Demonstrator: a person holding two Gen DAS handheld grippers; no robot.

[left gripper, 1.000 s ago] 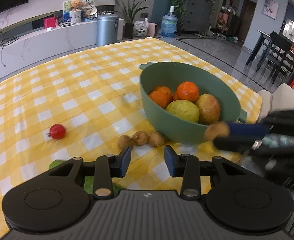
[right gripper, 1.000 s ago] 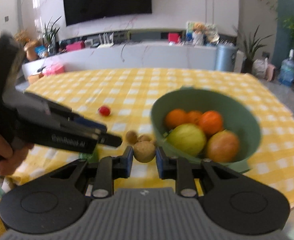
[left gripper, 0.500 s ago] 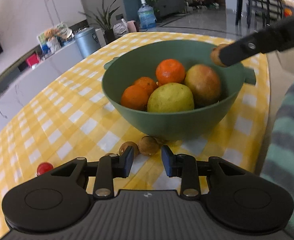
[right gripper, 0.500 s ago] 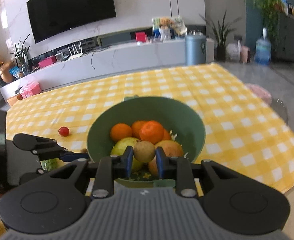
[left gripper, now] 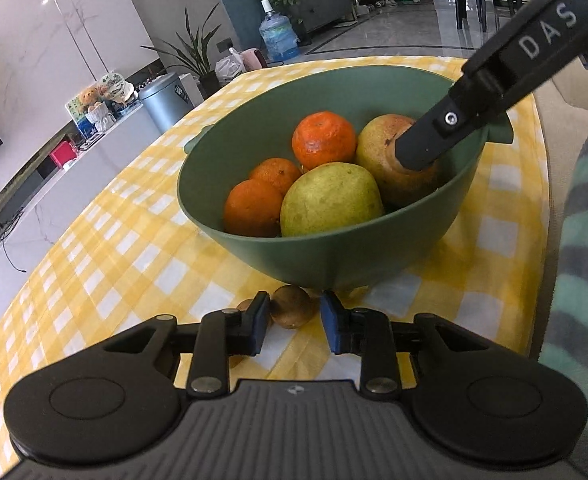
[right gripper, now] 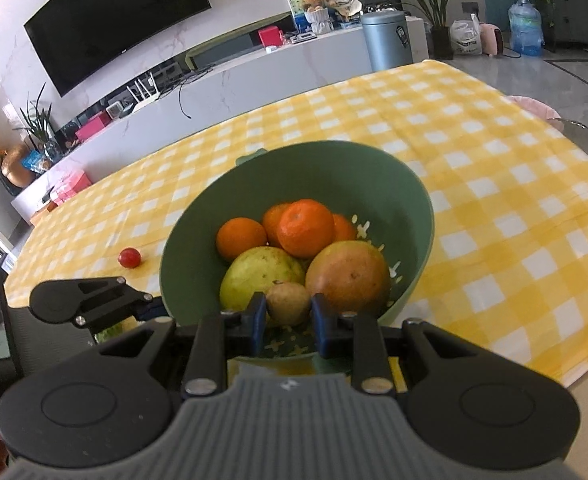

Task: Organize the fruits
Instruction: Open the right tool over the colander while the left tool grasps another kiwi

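Observation:
A green bowl [left gripper: 394, 240] [right gripper: 181, 264] on the yellow checked cloth holds oranges [left gripper: 324, 140], a yellow-green pear [left gripper: 330, 200] and a reddish mango [right gripper: 348, 276]. My right gripper [right gripper: 287, 314] is shut on a small brown fruit [right gripper: 287, 304] and holds it inside the bowl's near side, over the pear and mango; it reaches in from the upper right in the left wrist view [left gripper: 430, 148]. My left gripper [left gripper: 294, 320] is open around another small brown fruit [left gripper: 291, 307] on the cloth just in front of the bowl. One more brown fruit [left gripper: 245, 306] lies beside it.
A red cherry tomato [right gripper: 129, 258] lies on the cloth left of the bowl. Something green [right gripper: 107, 334] lies near the table's front edge under the left gripper. The table edge runs close in front and to the right.
My right gripper carried its brown fruit up over the rim and down into the bowl. My left gripper moved closer, its open jaws now around a brown fruit by the bowl's base.

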